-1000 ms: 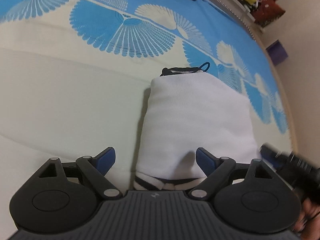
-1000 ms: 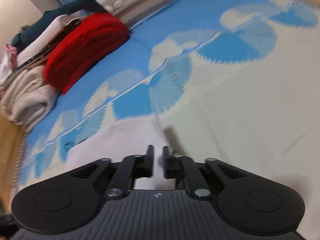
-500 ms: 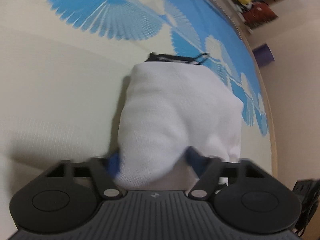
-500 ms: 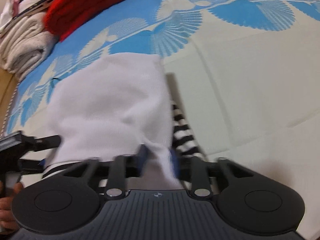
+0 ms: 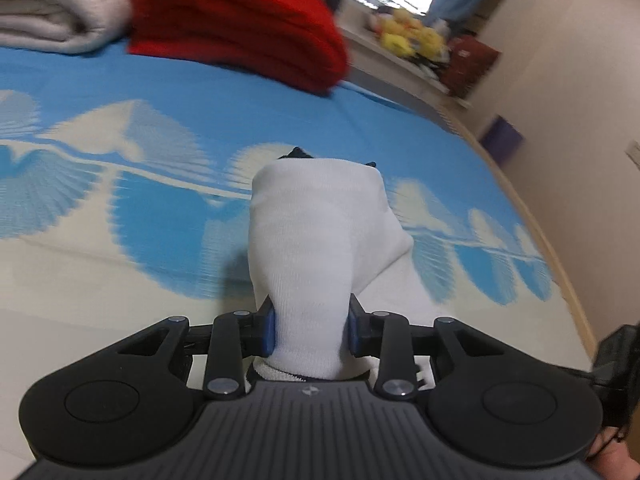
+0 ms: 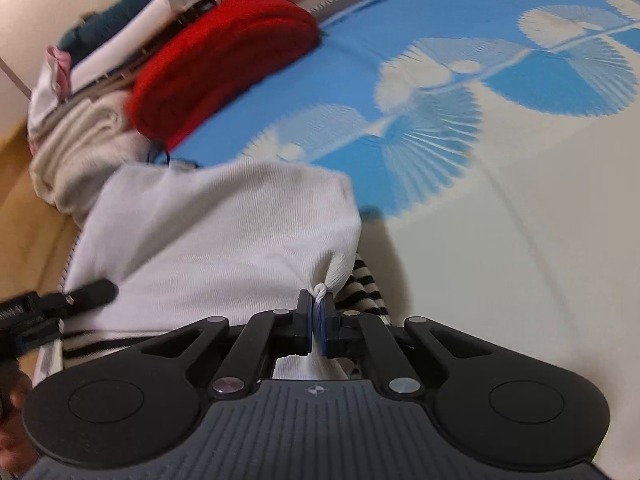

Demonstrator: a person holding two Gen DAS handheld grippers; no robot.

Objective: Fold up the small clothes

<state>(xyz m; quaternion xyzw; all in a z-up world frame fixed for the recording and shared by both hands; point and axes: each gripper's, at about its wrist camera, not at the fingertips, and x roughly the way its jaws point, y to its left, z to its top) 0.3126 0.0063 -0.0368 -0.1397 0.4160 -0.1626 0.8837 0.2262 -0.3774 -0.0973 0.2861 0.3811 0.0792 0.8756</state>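
The little garment (image 5: 320,248) lies on the bed (image 5: 120,280), right in front of my claws. Behind it, far back on the bed, sits a pile of folded blankets (image 5: 236,20). Toys (image 5: 408,38) sit on a shelf (image 5: 400,64) behind the bed.

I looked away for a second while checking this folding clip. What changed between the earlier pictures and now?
Both grippers took hold of the white garment: the left gripper is closing on a thick bunch, the right gripper shut on a corner, and that near edge is lifted. The red blanket and bedsheet stayed put.
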